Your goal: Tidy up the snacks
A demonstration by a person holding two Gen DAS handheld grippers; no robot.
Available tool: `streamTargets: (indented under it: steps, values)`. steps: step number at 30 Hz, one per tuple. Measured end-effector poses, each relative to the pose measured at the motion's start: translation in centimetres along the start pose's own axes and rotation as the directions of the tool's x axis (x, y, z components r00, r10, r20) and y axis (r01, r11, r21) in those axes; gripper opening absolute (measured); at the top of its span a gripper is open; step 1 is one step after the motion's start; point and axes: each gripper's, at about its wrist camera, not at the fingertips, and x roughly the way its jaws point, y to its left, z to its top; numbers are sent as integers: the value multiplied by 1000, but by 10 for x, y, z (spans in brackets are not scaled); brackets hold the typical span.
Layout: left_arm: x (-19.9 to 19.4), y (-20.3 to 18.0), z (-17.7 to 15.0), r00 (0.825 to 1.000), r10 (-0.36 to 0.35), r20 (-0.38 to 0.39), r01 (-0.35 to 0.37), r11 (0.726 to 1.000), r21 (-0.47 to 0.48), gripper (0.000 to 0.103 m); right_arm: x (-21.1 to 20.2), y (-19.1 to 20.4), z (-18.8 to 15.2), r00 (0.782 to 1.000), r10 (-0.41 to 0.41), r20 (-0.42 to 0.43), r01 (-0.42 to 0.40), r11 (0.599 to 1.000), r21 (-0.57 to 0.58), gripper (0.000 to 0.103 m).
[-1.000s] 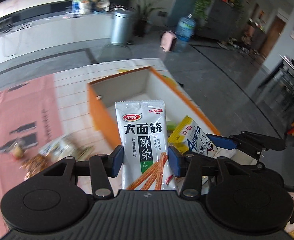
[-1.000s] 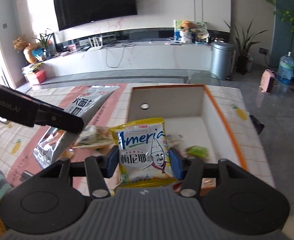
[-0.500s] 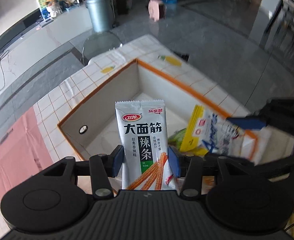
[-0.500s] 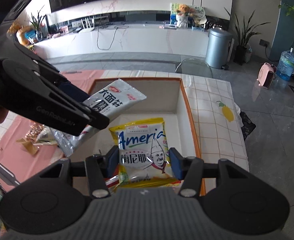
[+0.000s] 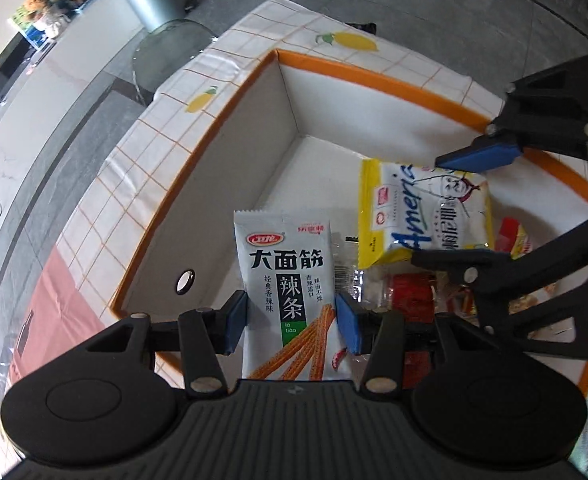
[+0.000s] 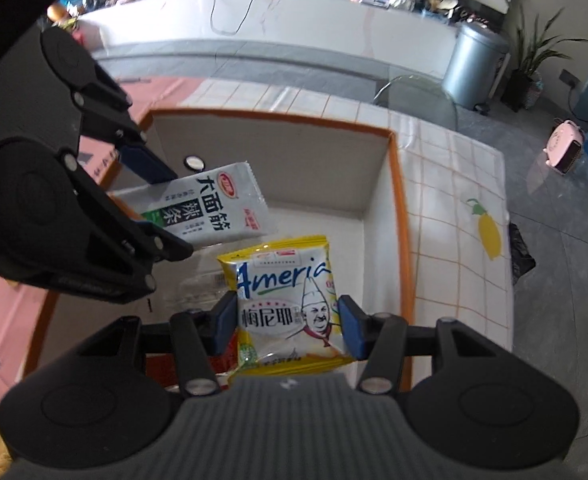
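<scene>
the left claw (image 5: 290,322) is clamped on the lower part of a white spicy-strip packet (image 5: 288,280), blue pads pressing both side edges, and the packet's long axis runs straight out along the fingers. the right claw (image 6: 288,326) grips a yellow ameria packet (image 6: 286,300) the same way — pinched at its sides, top edge pointing away from the claw. both claws point steeply down, and directly below and ahead of each lies the open orange-rimmed box (image 5: 230,120) on the tiled surface (image 5: 142,152). under the packets the box floor already carries other snacks — a red wrapper (image 5: 411,292) and a clear one just beyond the left claw's right pad. the two claws sit near each other over the box, apart. judged from this, the release needs little travel: each packet hangs over the box's inside, the left one nearer the wall with the round hole (image 5: 184,281).
</scene>
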Motion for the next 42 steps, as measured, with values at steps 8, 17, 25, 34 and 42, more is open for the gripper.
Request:
streamTargets:
  steps: [8,17,25,34,42]
  values:
    - [37,0,4,1000,-19,-18,20,999,50,54,33,11,7,997,-51,-60,45,993,-110,51]
    - [50,9,-4,1000,-16,-1,16,999,47,56,52,29,18,990,-68,-123,44,981,-186,51]
    - [49,12,-12,998,-37,43,35,999,25,62,68,35,19,984,-97,-151,65,977,-204,52]
    - [27,22,-22,993,-69,99,71,997,-20,68,56,42,17,977,-131,-166,97,975,-199,53]
    - [-16,26,-37,983,-74,165,87,994,-72,69,38,49,18,973,-133,-187,108,984,-139,63]
